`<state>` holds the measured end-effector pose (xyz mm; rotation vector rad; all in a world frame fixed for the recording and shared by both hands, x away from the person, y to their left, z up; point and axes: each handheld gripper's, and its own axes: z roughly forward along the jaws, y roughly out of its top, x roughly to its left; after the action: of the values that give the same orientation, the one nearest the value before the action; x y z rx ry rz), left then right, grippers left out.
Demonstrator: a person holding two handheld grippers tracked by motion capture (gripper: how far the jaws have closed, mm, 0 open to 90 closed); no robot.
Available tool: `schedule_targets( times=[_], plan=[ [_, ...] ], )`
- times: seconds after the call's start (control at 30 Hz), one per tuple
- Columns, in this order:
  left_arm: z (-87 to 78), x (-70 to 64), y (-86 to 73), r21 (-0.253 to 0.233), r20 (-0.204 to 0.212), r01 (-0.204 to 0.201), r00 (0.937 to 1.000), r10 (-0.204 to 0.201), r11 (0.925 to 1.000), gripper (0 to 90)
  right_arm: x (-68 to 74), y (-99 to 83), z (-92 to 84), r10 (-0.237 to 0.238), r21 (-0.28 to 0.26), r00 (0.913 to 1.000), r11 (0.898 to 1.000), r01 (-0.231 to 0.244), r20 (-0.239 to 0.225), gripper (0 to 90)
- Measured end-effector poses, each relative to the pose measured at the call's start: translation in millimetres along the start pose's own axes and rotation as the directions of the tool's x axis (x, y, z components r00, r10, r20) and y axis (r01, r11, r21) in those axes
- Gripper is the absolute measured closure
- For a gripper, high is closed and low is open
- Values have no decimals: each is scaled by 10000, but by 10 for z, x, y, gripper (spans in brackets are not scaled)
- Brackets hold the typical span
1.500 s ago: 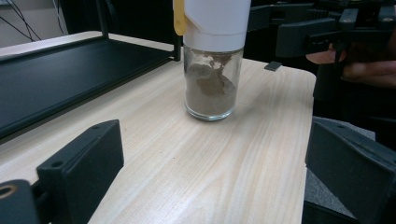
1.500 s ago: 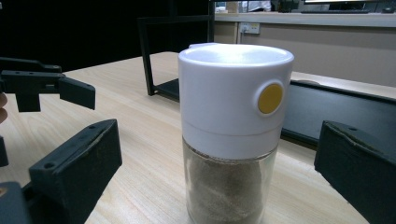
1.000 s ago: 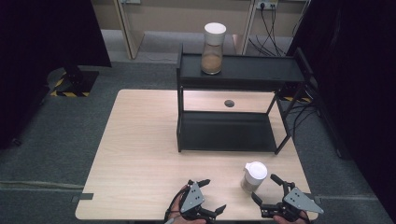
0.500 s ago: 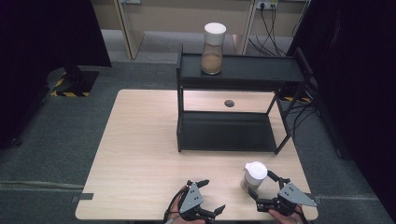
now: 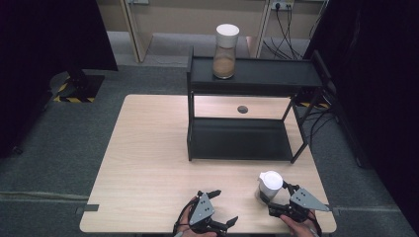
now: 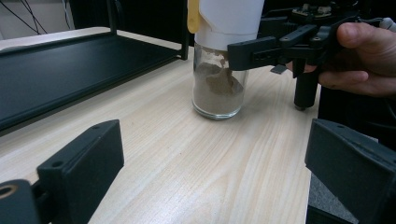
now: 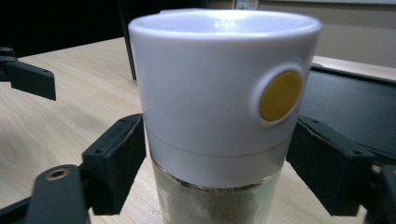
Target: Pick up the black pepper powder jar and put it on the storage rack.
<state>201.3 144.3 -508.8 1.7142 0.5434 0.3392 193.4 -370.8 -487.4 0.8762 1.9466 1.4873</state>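
Observation:
A glass jar [image 5: 269,183] with a white lid and brown powder stands on the table near its front right; the lid carries a yellow dot [image 7: 279,95]. My right gripper [image 5: 277,198] is open, one jaw on each side of the jar [image 7: 219,116] at lid height, very close to it. My left gripper [image 5: 226,206] is open with nothing in it, to the left of the jar [image 6: 218,88] and aimed at it. A second, similar jar [image 5: 226,44] stands on the top shelf of the black rack [image 5: 257,74].
The black two-tier rack's lower shelf [image 5: 242,138] sits on the wooden table [image 5: 148,163] behind the jar. A small dark round hole [image 5: 242,109] is in the tabletop behind the rack. Cables [image 5: 316,118] hang to the right of the table.
My right gripper has moved forward and left up to the near jar, so its jaws now stand on both sides of it. The left gripper has stayed put.

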Motion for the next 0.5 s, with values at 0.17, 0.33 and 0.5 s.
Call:
schedule_targets(
  times=[0.17,0.33,0.5],
  plan=[
    [4,-3,-2,23,23,4,10000,-4,10000,39,-20,42,42,50,279,10000,9996,-48,-64,273],
    [0,-3,-3,0,-4,4,10000,-4,10000,39,-31,81,60,-19,333,9999,9994,23,-141,305],
    [-8,-7,-4,-39,-9,-3,10000,3,10000,40,-13,91,46,-63,315,10000,9995,65,-60,307]
  ],
)
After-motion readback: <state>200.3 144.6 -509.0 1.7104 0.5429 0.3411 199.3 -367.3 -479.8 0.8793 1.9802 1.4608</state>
